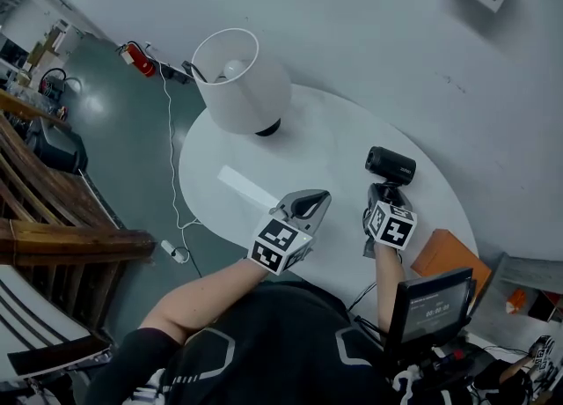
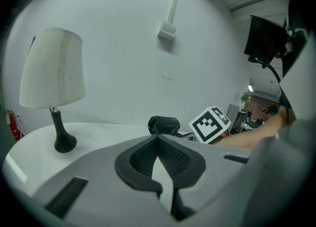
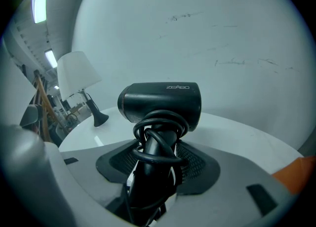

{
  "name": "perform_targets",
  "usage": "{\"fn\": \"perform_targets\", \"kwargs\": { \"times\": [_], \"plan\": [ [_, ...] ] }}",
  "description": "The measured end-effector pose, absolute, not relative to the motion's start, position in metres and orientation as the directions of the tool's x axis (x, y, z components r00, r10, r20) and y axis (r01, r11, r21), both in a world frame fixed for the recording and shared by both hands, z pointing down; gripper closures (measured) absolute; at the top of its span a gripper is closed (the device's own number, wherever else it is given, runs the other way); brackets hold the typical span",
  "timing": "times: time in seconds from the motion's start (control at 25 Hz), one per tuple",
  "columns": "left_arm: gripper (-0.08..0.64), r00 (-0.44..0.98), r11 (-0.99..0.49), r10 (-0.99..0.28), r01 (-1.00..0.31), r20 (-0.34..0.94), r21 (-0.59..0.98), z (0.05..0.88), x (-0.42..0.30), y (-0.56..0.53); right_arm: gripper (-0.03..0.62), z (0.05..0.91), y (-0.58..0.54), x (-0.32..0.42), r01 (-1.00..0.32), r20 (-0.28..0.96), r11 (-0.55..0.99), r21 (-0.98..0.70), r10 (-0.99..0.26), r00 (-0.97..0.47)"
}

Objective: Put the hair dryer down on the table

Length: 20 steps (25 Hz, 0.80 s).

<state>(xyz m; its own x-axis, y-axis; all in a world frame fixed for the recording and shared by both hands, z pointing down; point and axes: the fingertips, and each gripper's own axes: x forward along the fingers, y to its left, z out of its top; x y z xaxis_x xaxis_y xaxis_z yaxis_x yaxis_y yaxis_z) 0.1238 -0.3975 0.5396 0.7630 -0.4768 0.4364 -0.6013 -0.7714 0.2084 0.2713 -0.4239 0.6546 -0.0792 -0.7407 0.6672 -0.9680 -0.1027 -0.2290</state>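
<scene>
A black hair dryer [image 1: 390, 164] stands upright over the right part of the round white table [image 1: 325, 130], its barrel level. Its cord is wound around the handle. My right gripper [image 1: 384, 194] is shut on that handle; in the right gripper view the dryer [image 3: 160, 101] fills the space between the pads of the gripper [image 3: 157, 158]. Whether the dryer touches the table is hidden. My left gripper [image 1: 320, 197] hovers over the table's near middle, shut and holding nothing. In the left gripper view its tips [image 2: 159, 139] meet, with the dryer [image 2: 164, 124] beyond them.
A lamp with a white shade [image 1: 239, 82] stands on the far left of the table. An orange object [image 1: 449, 254] sits by the table's right edge, and a dark screen [image 1: 431, 302] is close to me. Wooden furniture [image 1: 53, 218] and a white cable [image 1: 171, 174] are on the floor to the left.
</scene>
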Motion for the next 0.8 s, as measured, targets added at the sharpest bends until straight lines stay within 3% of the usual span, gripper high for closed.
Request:
{"fn": "perform_targets", "kwargs": {
  "times": [0.8],
  "plan": [
    [0.554, 0.719, -0.747, -0.492, -0.638, 0.49, 0.186, 0.55, 0.113, -0.384, 0.345, 0.707, -0.443, 0.283, -0.975, 0.758, -0.135, -0.176, -0.651, -0.047]
  ]
}}
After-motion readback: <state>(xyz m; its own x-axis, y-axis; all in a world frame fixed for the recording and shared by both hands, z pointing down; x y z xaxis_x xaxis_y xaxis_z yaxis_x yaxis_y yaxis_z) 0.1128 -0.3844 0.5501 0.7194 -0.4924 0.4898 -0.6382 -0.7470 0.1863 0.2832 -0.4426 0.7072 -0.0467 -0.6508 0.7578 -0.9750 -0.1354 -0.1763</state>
